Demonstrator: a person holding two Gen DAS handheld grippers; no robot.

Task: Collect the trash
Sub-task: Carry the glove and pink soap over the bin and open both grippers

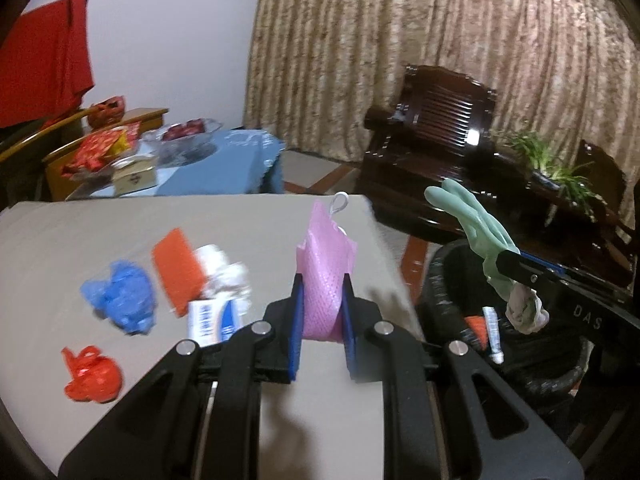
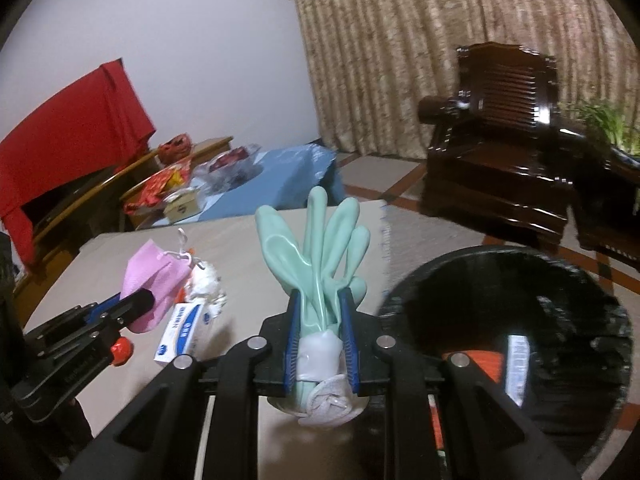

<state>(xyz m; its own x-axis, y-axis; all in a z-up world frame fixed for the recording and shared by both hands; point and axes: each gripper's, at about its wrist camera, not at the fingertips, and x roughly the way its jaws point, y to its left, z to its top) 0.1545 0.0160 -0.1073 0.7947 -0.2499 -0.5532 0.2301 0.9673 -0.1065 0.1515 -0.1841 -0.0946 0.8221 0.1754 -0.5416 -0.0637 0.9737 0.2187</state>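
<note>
My left gripper [image 1: 321, 285] is shut on a pink mesh bag [image 1: 325, 264] with a white loop, held above the beige table [image 1: 120, 224]; it also shows in the right wrist view [image 2: 154, 280]. My right gripper [image 2: 320, 302] is shut on a mint green rubber glove [image 2: 316, 240], held at the table's right edge beside the black trash bin [image 2: 520, 320]. In the left wrist view the glove [image 1: 472, 224] hangs over the bin [image 1: 448, 280]. On the table lie a blue crumpled bag [image 1: 120, 296], an orange pack [image 1: 178, 268], white crumpled paper [image 1: 224, 272], a white-blue box [image 1: 214, 320] and a red crumpled bag [image 1: 92, 374].
The bin holds an orange item [image 1: 476, 330] and a white tube [image 1: 492, 334]. A dark wooden armchair [image 2: 500, 152] and a plant [image 1: 552, 164] stand behind the bin. A blue-clothed side table [image 1: 224, 164] with boxes and a glass dish stands behind the beige table.
</note>
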